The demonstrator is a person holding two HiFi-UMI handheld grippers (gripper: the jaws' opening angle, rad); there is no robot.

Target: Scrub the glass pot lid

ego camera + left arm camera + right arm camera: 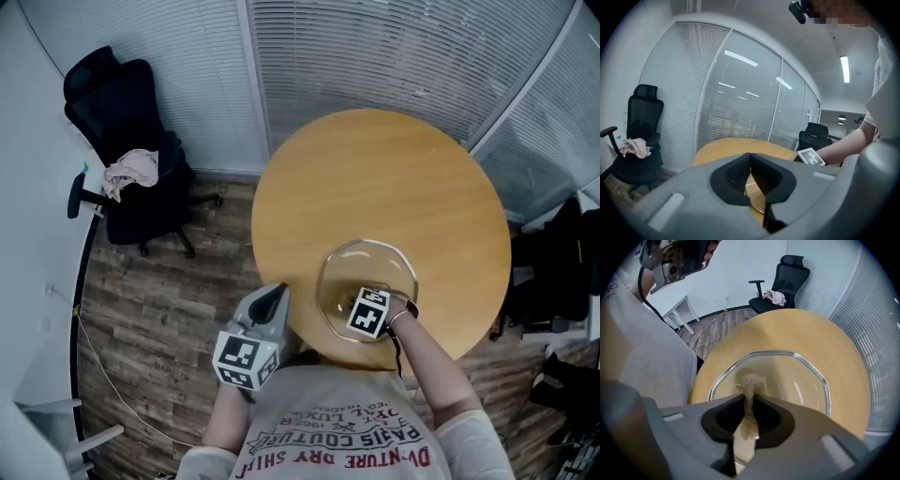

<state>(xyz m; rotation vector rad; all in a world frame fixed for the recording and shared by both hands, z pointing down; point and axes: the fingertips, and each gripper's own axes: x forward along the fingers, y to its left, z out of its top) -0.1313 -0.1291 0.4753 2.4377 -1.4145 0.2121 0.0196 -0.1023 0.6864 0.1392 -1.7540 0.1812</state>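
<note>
Seen from your head, the marker cube (368, 312) on your right gripper (749, 398) covers that gripper's jaws and the middle of the glass pot lid (339, 272), so neither the pad nor its contact with the glass shows there. In the right gripper view, the gripper's own body cuts off the near edge of the lid. No knob or handle can be made out on the lid, only a small screw (738, 386) near its middle.

The lid lies flat on the round wooden table (394, 178), close to the edge nearest you. It is clear glass with a thin metal rim and a rounded, many-sided outline. The wood shows through it, and a short bright streak of light sits on the glass.

Your right gripper is clamped narrowly on a tan, fibrous scrubbing pad (752, 383). The pad's far end lies over the glass just beside the screw, and it looks to be touching.

Your left gripper (750, 157) has its jaws pressed together with nothing between them. It hangs off the table's edge at your left, apart from the lid.
</note>
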